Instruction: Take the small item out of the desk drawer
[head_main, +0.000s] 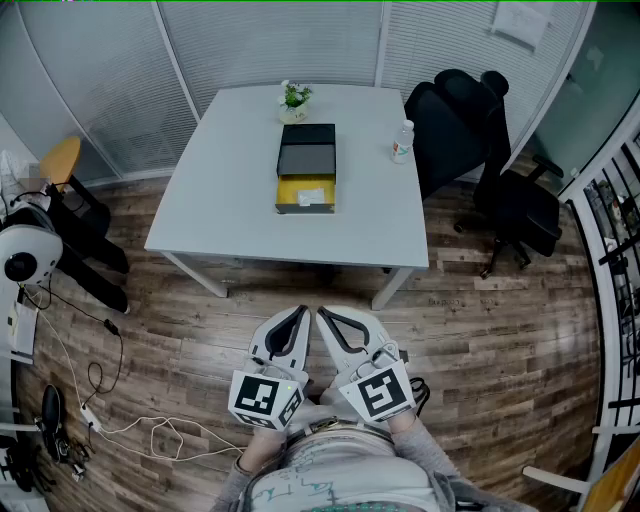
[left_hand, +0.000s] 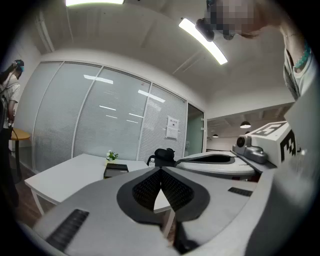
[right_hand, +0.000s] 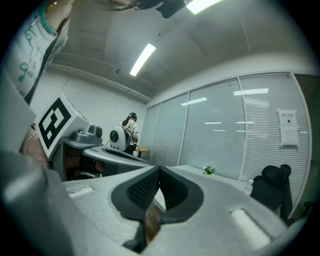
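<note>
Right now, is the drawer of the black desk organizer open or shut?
Open: the drawer juts out of the black organizer, its yellow inside exposed in the head view.

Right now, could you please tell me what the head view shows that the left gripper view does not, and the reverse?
Only the head view: the yellow inside of the open drawer and the white cable on the floor. Only the left gripper view: the ceiling light strips and the lit corridor beyond. Both: the white table, potted plant, black drawer unit, black office chair, and the shut left gripper and right gripper.
</note>
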